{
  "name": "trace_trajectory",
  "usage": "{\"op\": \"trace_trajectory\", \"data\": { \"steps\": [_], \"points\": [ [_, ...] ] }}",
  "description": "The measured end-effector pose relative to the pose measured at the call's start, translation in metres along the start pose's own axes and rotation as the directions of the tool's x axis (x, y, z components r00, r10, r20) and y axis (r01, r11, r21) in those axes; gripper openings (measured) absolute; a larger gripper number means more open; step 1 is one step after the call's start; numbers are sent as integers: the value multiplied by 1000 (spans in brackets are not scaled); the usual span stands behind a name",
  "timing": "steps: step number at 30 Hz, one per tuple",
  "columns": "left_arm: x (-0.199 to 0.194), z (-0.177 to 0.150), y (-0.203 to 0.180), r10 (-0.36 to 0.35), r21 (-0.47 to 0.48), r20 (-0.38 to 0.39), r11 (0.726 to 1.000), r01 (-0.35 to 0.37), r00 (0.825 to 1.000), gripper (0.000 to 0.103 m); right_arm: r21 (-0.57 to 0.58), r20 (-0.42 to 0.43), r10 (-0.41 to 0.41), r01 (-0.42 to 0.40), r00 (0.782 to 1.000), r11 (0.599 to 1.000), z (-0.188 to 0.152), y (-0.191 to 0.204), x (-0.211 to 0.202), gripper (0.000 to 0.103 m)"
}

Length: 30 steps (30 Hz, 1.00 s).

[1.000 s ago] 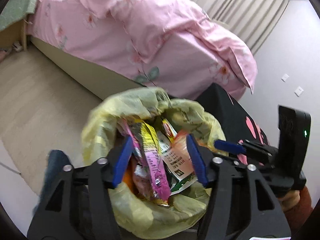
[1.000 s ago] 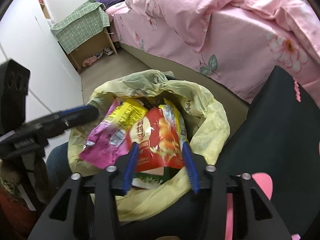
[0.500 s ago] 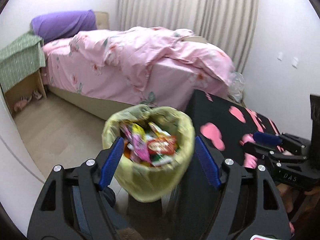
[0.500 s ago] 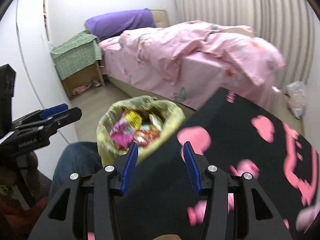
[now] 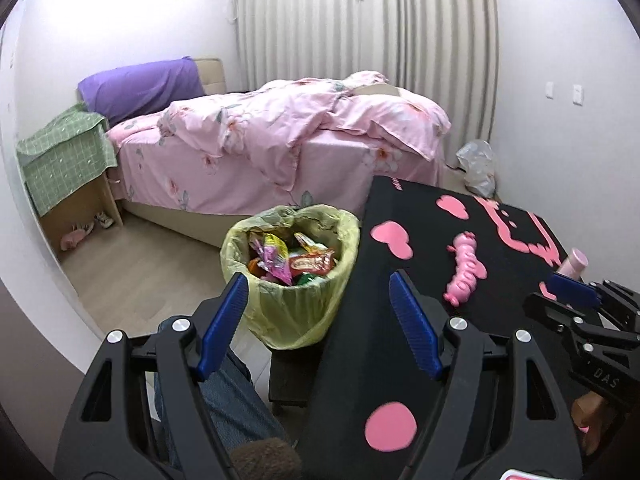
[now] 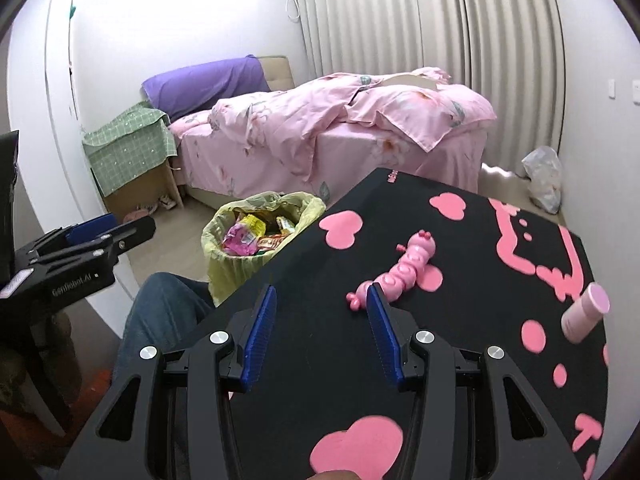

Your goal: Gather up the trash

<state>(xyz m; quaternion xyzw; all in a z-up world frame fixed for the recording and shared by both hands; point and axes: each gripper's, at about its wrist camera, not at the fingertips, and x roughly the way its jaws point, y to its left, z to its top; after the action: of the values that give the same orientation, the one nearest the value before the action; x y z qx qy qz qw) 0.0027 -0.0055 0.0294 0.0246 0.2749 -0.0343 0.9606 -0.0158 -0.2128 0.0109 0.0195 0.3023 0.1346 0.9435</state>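
A bin lined with a yellow bag (image 5: 292,312) (image 6: 224,272) stands on the floor left of the black table. It is full of snack wrappers (image 5: 292,260) (image 6: 248,236). My left gripper (image 5: 316,316) is open and empty, held back and above the bin and the table's left edge. My right gripper (image 6: 320,324) is open and empty over the black table mat (image 6: 460,360). The right gripper also shows at the right edge of the left wrist view (image 5: 576,300), and the left gripper at the left of the right wrist view (image 6: 104,236).
A pink caterpillar toy (image 6: 400,276) (image 5: 466,276) and a pink bottle (image 6: 586,316) lie on the mat. A pink bed (image 5: 280,148), a green-covered nightstand (image 5: 64,160) and a plastic bag (image 5: 478,168) by the curtain stand beyond. The person's jeans-clad leg (image 6: 160,312) is below.
Both grippers have pulled up and back from just over the bin's wrappers. The bin now looks small and the table with its toy and bottle has come into view.
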Motion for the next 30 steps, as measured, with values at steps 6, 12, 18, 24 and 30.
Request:
{"op": "trace_trajectory", "data": {
  "steps": [6, 12, 18, 24, 30],
  "points": [
    [-12, -5, -7, -2, 19, 9, 1000, 2, 1000, 69, -2, 1, -23, 23, 1000, 1000, -11, 6, -14, 45],
    [-14, -3, -9, 5, 25, 18, 1000, -5, 1000, 69, 4, -9, -23, 23, 1000, 1000, -15, 6, -14, 45],
    [-16, -3, -10, 3, 29, 17, 1000, -4, 1000, 69, 1, -3, -26, 26, 1000, 1000, -15, 9, -15, 45],
    [-17, -4, -13, 7, 30, 17, 1000, -8, 1000, 69, 5, -2, -28, 28, 1000, 1000, -15, 7, -17, 45],
    [-16, -5, -14, 5, 35, 15, 999, -5, 1000, 69, 3, -1, -28, 28, 1000, 1000, -15, 7, -17, 45]
  ]
}}
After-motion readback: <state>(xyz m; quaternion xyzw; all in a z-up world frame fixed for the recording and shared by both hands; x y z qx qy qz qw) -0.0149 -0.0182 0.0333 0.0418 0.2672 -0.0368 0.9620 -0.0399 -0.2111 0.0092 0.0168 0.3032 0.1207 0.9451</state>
